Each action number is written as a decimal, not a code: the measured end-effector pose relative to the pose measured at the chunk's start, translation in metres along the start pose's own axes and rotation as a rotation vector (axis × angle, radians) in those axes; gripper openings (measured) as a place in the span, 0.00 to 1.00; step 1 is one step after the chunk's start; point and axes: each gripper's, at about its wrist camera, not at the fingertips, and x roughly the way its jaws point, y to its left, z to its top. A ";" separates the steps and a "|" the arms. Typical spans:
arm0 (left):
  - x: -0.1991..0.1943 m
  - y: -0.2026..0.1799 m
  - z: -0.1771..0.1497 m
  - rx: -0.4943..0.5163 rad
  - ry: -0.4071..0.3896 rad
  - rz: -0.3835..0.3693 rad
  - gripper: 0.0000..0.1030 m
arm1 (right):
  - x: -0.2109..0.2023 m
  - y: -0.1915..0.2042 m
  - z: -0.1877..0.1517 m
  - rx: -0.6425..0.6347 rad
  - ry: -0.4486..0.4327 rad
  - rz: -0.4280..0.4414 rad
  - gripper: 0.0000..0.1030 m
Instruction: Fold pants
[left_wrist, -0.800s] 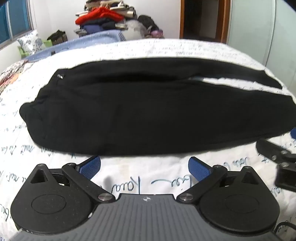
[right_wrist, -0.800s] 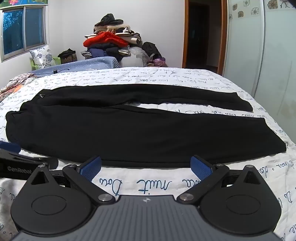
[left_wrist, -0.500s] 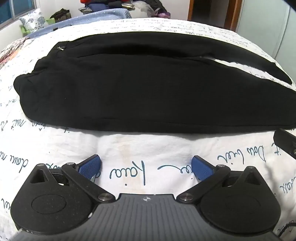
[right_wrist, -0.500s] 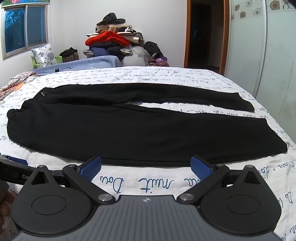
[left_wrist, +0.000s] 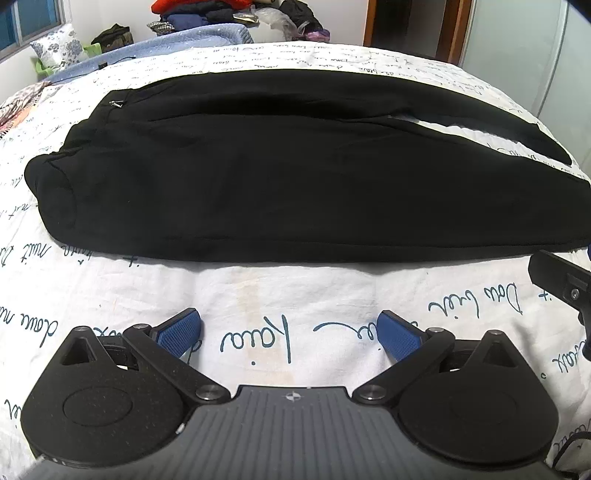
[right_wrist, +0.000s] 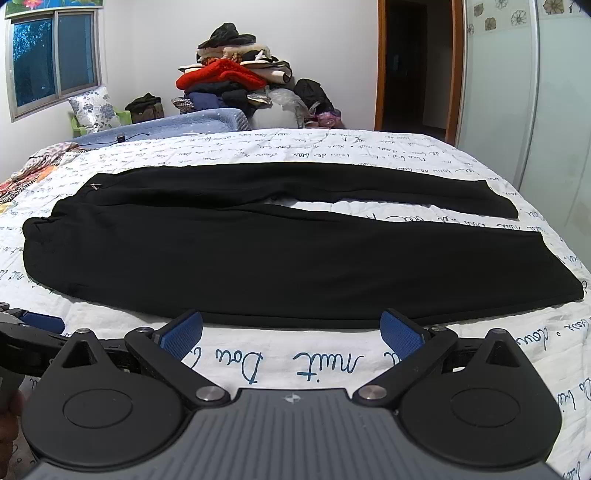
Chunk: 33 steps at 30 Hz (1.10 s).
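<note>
Black pants (left_wrist: 280, 177) (right_wrist: 258, 254) lie flat across the bed, waistband at the left, both legs stretched to the right with a narrow gap between them. My left gripper (left_wrist: 290, 332) hovers over the white sheet just short of the pants' near edge, jaws open and empty. My right gripper (right_wrist: 291, 326) is also open and empty, its blue pads (right_wrist: 400, 332) at the near hem of the closer leg. Part of the right gripper shows at the right edge of the left wrist view. The left gripper's arm shows at the left edge of the right wrist view.
The bed carries a white sheet with blue handwriting print (right_wrist: 314, 365). Beyond it are a blue bedspread (right_wrist: 177, 123), a floral pillow (right_wrist: 94, 109) and a heap of clothes (right_wrist: 236, 81). A dark doorway (right_wrist: 413, 66) and a glass wardrobe door (right_wrist: 554, 110) stand at the right.
The left gripper first tilted down toward the sheet, then tipped back up a little, bringing the far clothes back into its view. The right gripper barely moved. Both stayed open.
</note>
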 end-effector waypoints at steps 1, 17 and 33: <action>0.000 -0.002 0.002 -0.002 0.004 0.004 1.00 | 0.000 0.000 0.000 0.000 -0.001 0.000 1.00; 0.011 -0.007 -0.008 0.017 -0.153 0.008 1.00 | 0.034 -0.008 -0.035 0.075 0.066 0.020 1.00; 0.014 -0.006 -0.005 0.015 -0.160 0.005 1.00 | 0.037 -0.005 -0.033 0.064 0.070 0.004 1.00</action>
